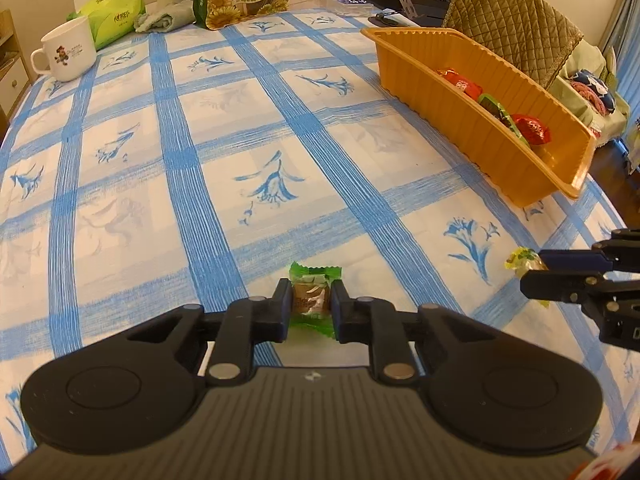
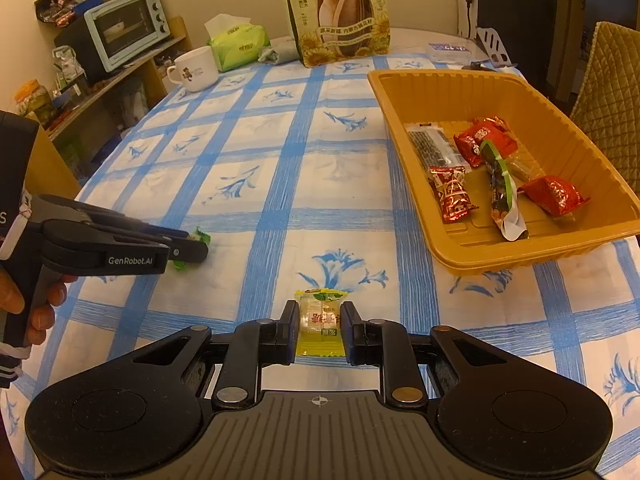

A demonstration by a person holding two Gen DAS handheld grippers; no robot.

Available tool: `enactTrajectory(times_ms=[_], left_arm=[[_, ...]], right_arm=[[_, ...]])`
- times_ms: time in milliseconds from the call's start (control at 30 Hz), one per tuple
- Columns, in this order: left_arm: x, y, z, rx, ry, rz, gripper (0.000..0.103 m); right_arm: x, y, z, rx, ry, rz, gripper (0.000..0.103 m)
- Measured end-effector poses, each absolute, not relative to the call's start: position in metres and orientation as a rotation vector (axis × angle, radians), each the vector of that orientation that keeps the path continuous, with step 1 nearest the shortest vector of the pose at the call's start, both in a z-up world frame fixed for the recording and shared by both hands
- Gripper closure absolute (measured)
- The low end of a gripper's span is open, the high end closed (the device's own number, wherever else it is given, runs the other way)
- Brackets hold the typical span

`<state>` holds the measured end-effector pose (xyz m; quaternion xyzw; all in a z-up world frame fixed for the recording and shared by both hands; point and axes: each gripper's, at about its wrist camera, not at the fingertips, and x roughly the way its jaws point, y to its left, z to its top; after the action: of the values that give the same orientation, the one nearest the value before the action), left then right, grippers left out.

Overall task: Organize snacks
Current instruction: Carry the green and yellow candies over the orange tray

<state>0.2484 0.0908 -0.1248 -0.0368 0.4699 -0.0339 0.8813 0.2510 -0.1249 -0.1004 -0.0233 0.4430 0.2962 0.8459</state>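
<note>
My left gripper (image 1: 311, 300) is shut on a green-wrapped candy (image 1: 312, 294) with a brown centre, low over the blue-checked tablecloth (image 1: 224, 152). In the right wrist view this same gripper (image 2: 196, 246) reaches in from the left, held by a hand (image 2: 28, 304), with green wrapper ends showing at its tips. My right gripper (image 2: 320, 320) is shut on a yellow-wrapped candy (image 2: 320, 320); it appears at the right edge of the left wrist view (image 1: 532, 270). An orange tray (image 2: 404, 128) at the right holds several wrapped snacks, red and green.
A tall sunflower-seed bag (image 2: 340, 12), a white mug (image 2: 196, 70), a green tissue pack (image 2: 238, 44) and a grey cloth (image 1: 164, 20) stand along the table's far side. A quilted chair (image 1: 516, 20) sits behind the tray. Shelves with a toaster oven (image 2: 124, 26) lie to the left.
</note>
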Motion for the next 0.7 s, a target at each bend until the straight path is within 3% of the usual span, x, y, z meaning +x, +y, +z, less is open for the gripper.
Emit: enactTrajectory(times_ms=[700], left_arm=[[0.141,0.081,-0.067,-0.190,0.908,-0.092,0.085]], right_arm=[[0.194,-0.129,-0.064,-0.004,0.891,0.622,0.081]])
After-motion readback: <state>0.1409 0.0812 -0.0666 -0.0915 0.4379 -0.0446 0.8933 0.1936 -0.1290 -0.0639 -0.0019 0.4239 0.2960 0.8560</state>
